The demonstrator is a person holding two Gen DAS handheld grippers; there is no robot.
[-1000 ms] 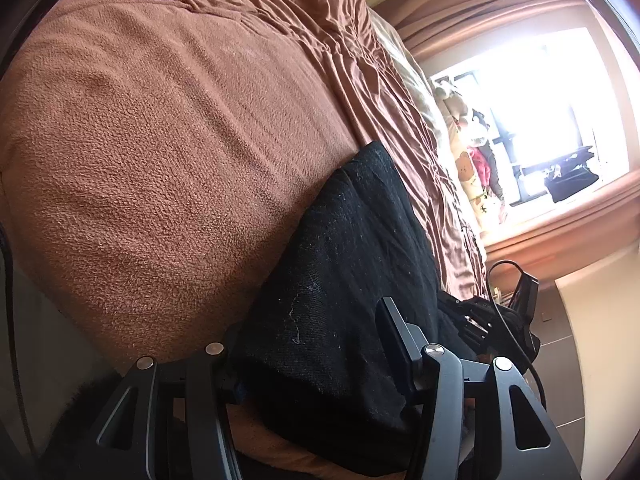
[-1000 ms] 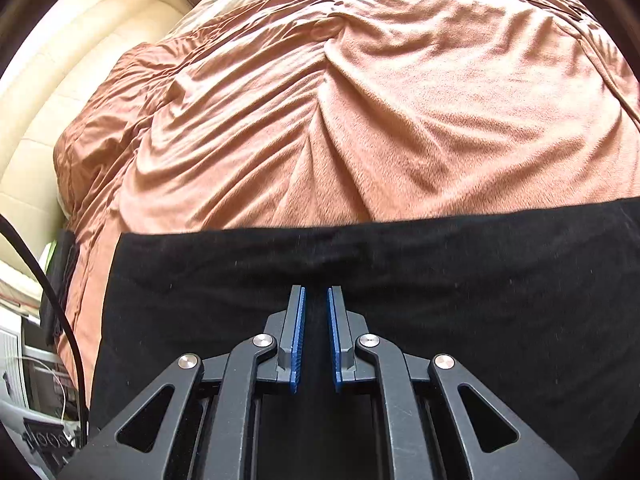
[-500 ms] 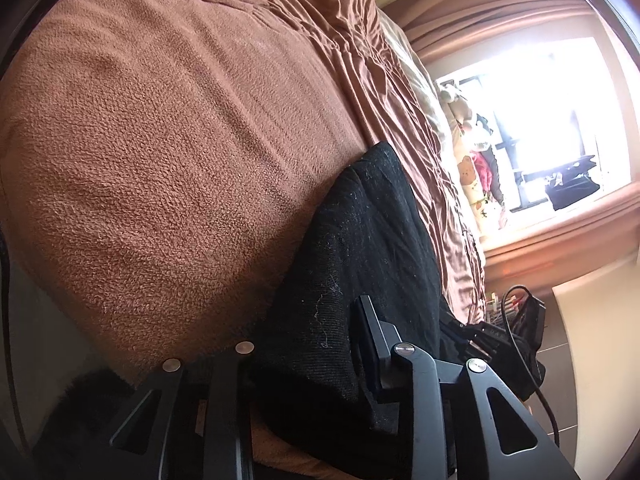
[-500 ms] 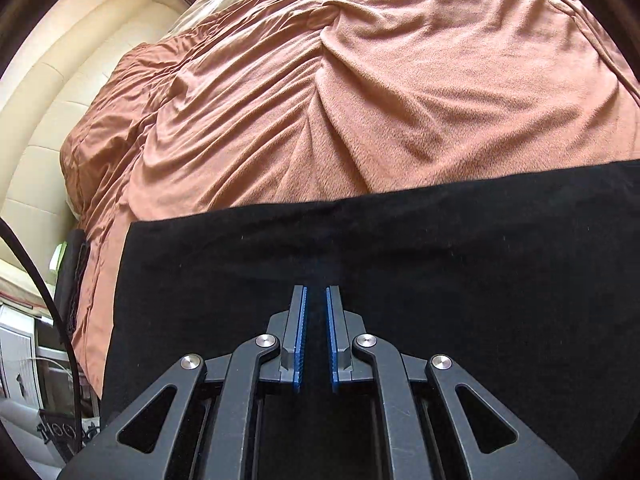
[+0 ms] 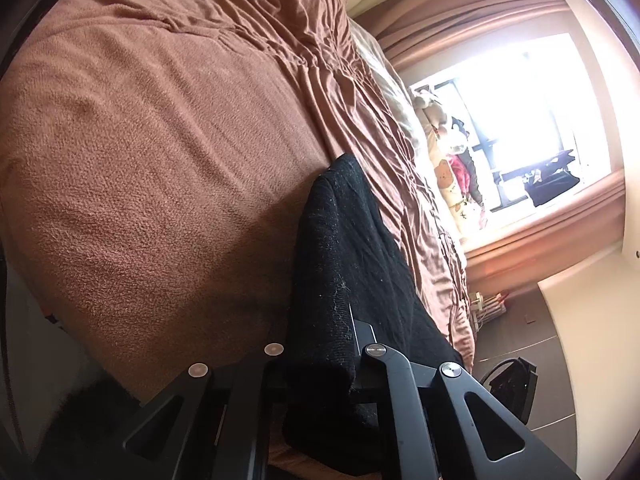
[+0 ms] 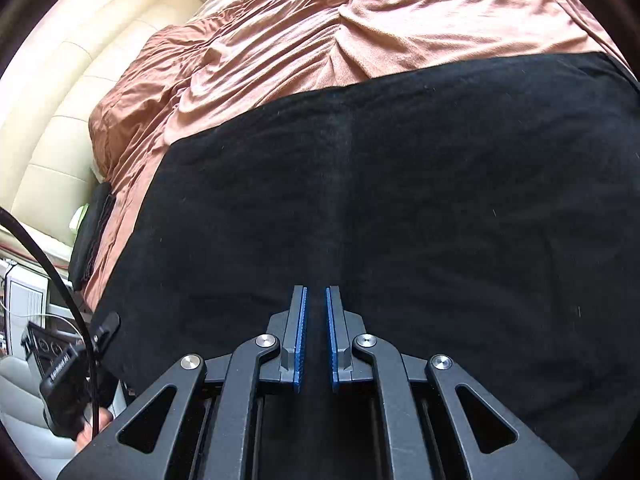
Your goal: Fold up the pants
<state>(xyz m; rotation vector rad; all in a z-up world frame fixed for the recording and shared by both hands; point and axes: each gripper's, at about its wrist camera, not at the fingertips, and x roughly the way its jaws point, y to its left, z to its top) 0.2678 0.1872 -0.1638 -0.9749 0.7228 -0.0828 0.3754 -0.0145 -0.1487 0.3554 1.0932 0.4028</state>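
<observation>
Black pants point(image 6: 400, 200) lie on a brown bedspread point(image 5: 160, 160). The left gripper point(image 5: 320, 356) has just closed, pinching their edge. The right gripper point(image 6: 316, 336), jaws nearly together, holds a fold of the pants between its pads.

A brown bedspread point(image 5: 168, 184) covers the bed beside a bright window point(image 5: 520, 120) and cream padded headboard point(image 6: 80, 92)

Matt black lint-flecked knit pants point(image 5: 352, 264) on a nubbly, fleecy brown blanket point(image 5: 160, 184); matt black plastic gripper point(image 6: 316, 332).
</observation>
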